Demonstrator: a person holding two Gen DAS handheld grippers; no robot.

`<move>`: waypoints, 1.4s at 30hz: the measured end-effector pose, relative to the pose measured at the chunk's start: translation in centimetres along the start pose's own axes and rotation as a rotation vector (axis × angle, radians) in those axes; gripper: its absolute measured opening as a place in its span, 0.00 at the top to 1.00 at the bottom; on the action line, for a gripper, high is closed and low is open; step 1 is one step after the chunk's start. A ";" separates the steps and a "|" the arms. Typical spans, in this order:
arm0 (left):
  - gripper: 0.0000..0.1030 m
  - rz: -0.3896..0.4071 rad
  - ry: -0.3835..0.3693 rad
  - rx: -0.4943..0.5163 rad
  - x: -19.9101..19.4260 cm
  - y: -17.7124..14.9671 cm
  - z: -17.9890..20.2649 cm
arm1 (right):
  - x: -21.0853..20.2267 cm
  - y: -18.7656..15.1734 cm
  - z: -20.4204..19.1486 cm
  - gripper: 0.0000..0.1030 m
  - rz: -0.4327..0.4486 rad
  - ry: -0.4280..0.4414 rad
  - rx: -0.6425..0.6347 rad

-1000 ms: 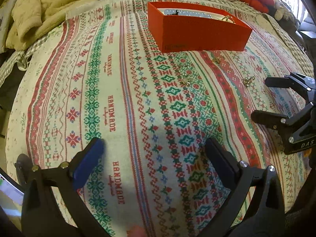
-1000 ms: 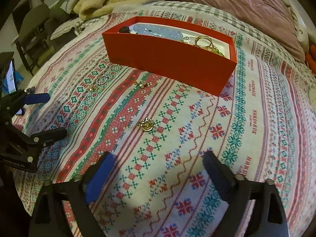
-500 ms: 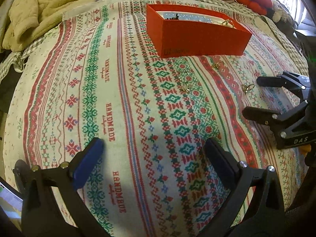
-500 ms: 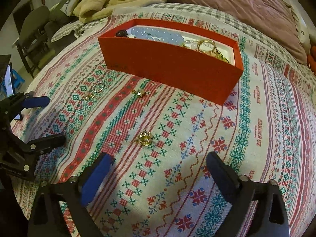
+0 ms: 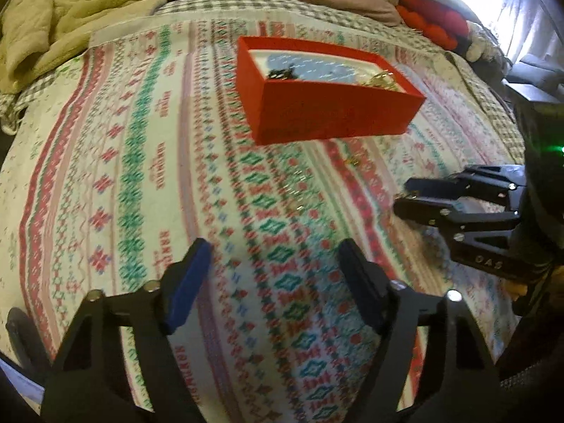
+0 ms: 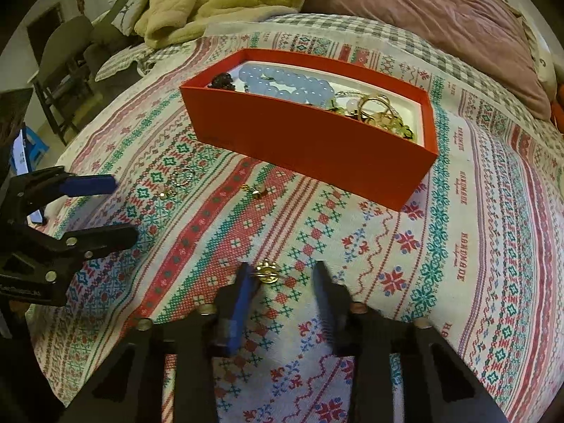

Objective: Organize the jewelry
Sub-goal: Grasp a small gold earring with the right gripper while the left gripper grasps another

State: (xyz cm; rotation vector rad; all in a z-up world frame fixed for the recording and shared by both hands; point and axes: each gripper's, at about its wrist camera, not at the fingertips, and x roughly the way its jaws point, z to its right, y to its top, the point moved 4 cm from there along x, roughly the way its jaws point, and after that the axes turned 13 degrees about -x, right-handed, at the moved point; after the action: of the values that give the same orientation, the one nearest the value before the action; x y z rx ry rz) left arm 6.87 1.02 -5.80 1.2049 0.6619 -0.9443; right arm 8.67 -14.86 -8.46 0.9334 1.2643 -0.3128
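Most of the jewelry's already in the red box [image 6: 310, 141] on the bed. Left to go: a gold earring [image 6: 267, 271] that the right tool [image 6: 282, 282] is closing around, pads not pressing yet, plus a ring [image 6: 184, 177] and small piece [image 6: 256, 190] nearby. Left tool [image 5: 273, 275] is narrowing over bare blanket, empty.

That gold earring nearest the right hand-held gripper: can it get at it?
Probably yes. The gold earring lies in the open on the blanket, just ahead of the closing right hand-held gripper; nothing blocks it.
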 end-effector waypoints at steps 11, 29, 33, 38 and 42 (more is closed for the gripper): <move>0.51 -0.017 -0.022 0.053 1.3 1.5 1.5 | -0.1 0.0 0.1 0.84 -0.003 0.023 0.009; 0.54 -0.033 0.009 0.098 3.0 2.6 2.5 | -1.3 -0.7 0.1 0.84 0.005 0.030 0.028; 0.66 -0.030 0.024 0.085 3.2 2.8 2.2 | -1.6 -0.8 0.2 0.84 0.007 0.029 0.030; 0.70 -0.023 0.042 0.084 3.2 2.7 2.1 | -1.7 -0.9 0.1 0.84 0.006 0.025 0.036; 0.76 -0.017 0.053 0.087 3.3 2.7 2.1 | -1.8 -0.9 0.1 0.84 0.008 0.023 0.033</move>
State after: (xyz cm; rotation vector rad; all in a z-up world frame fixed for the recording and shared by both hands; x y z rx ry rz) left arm 10.72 -1.63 -6.74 1.3061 0.6798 -0.9666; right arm 7.60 -16.01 -7.25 0.9720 1.2797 -0.3184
